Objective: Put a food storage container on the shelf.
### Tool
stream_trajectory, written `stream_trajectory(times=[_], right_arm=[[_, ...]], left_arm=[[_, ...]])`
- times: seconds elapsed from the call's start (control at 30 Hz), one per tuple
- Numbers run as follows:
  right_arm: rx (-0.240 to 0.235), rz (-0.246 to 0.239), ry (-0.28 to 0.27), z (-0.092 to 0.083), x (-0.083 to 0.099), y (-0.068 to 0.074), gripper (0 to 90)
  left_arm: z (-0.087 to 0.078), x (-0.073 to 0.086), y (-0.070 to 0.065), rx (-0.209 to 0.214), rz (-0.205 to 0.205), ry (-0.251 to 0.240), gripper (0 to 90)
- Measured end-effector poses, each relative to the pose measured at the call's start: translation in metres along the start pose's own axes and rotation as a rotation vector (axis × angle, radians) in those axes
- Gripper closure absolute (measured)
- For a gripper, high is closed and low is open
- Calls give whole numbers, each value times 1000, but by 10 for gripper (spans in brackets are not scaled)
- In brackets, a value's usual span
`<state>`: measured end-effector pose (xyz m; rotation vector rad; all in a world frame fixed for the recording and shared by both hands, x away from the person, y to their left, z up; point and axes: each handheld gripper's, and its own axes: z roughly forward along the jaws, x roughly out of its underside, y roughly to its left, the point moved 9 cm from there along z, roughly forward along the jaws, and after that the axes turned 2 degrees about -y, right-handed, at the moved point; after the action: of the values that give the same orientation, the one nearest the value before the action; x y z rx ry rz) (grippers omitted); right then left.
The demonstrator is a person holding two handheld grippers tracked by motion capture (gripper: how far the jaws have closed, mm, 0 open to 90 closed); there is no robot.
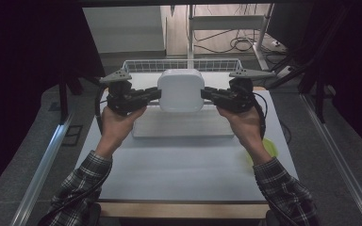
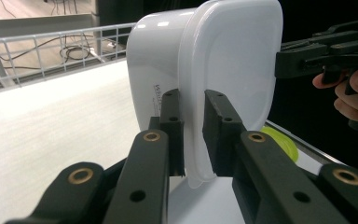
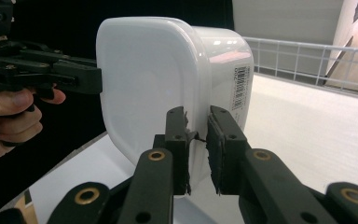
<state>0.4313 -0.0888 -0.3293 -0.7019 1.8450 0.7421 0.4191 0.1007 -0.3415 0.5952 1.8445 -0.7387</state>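
From the high view I see the white rounded-square plastic container (image 1: pixel 180 90) held clear above the white table (image 1: pixel 184 160), my left gripper (image 1: pixel 156 94) and right gripper (image 1: pixel 205 94) each clamped on an opposite edge of it. A white wire basket (image 1: pixel 136 65) runs along the table's far edge just behind; a flat white tray (image 1: pixel 181 127) lies below the container and a yellow-green disc (image 1: pixel 269 148) sits near the right edge, with bare tabletop toward me. Along the left gripper view, the jaws pinch the container's projecting rim (image 2: pixel 193 154), lid side facing right. Along the right gripper view, the jaws grip the rim (image 3: pixel 196 140) likewise, a barcode label (image 3: pixel 242 86) on the body. I cannot tell what is inside.
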Motion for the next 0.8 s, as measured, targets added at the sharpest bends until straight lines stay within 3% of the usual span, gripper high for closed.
stream_trajectory(times=[0.23,0.5,0.8], right_arm=[[11,33,-2,11,-7,-14,787],[26,56,16,26,-8,-27,784],[33,80,17,36,-9,-36,768]], left_arm=[[11,-7,12,-10,-19,8,789],[22,-5,26,-10,-58,17,786],[30,-6,34,-1,-82,10,776]])
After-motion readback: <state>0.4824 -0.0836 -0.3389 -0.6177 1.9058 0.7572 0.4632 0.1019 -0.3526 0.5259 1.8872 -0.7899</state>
